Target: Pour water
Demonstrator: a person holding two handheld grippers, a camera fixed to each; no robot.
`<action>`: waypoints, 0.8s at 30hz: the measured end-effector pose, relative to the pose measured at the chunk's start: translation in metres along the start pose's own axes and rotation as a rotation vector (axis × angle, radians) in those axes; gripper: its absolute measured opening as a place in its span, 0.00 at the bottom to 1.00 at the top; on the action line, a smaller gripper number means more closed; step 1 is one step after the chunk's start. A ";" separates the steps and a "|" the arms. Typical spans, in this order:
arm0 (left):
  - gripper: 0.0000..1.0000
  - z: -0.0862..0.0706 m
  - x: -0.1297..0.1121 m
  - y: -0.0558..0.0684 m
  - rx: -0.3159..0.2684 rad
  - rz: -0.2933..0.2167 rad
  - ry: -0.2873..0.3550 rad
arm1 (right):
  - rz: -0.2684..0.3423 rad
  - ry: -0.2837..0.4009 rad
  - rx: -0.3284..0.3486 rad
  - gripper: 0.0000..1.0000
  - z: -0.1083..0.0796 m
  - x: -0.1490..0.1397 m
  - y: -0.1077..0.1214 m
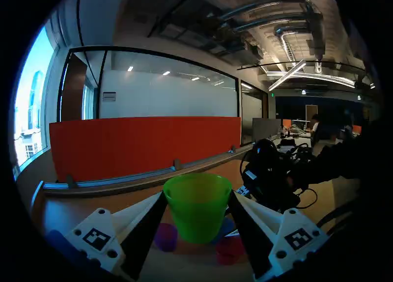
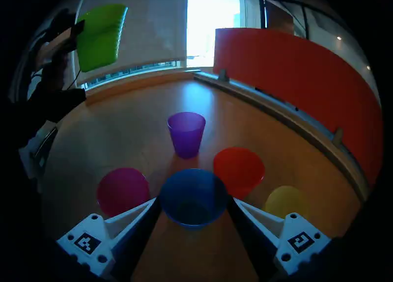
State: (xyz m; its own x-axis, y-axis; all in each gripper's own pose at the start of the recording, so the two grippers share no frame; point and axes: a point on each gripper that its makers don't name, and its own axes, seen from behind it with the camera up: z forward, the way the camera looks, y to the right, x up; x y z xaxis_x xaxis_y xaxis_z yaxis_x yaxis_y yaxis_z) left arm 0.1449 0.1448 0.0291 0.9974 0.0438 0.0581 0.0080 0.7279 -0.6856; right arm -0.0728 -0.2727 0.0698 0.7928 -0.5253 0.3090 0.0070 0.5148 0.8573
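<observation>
Left gripper (image 1: 197, 199): closed part-way on a green cup (image 1: 197, 211), one finger against each side wall a little under the rim. Right gripper (image 2: 193, 203): closed the same way on a blue cup (image 2: 193, 197), fingers meeting its sides below the rim.

Both cups look like thin, smooth plastic tumblers. They are probably light, stiff enough to keep their shape but likely to flex under a hard squeeze, and not fragile. They widen toward the top, so a hold on the upper wall should resist slipping down. Any water inside would add weight and could slosh. Whether either cup holds water cannot be told.

In the right gripper view the green cup hangs high, up and to the left of the blue cup and well apart from it. It leans slightly, with a dark-sleeved arm (image 2: 49, 98) reaching up to it. The right gripper sits low, angled down over a wooden table (image 2: 123, 129).

Beyond the blue cup stands a purple cup (image 2: 186, 133), straight ahead. A red cup (image 2: 239, 171) is just to the right of the blue cup and a magenta cup (image 2: 123, 191) just to the left. A yellow cup (image 2: 286, 202) is farther right.
</observation>
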 end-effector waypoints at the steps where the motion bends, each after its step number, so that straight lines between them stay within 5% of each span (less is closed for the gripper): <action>1: 0.87 0.000 0.000 0.000 0.000 0.000 0.000 | 0.001 0.000 0.000 0.99 0.001 0.000 0.000; 24: 0.87 0.001 -0.004 -0.003 0.001 -0.012 0.002 | -0.003 0.022 -0.018 0.92 0.005 -0.001 -0.002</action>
State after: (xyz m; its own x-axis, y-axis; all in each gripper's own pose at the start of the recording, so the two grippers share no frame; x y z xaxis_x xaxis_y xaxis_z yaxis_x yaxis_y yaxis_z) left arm 0.1410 0.1435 0.0315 0.9973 0.0335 0.0647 0.0199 0.7293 -0.6839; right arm -0.0769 -0.2761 0.0699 0.8057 -0.5120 0.2977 0.0199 0.5257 0.8504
